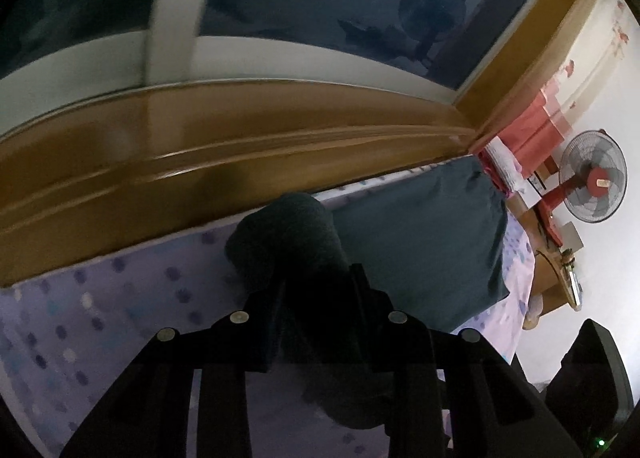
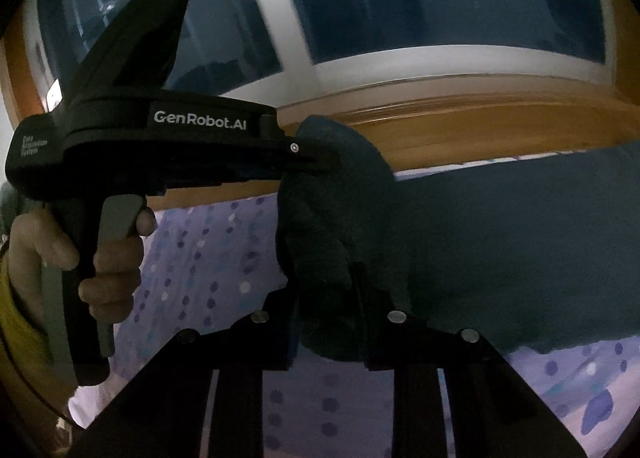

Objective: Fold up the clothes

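Above the dotted bedsheet point(image 1: 100, 298), my left gripper point(image 1: 316, 298) and right gripper point(image 2: 326, 298) each clamp the dark teal garment point(image 2: 500, 250), raised at one edge, its folding barely begun.

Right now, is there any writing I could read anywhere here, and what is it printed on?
"GenRobot.AI": white letters on the side of the left gripper, seen from the right wrist camera.
"Data Acquisition System": small print at that gripper's rear end, blurred, so this reading is uncertain.
Nothing readable in the left wrist view.
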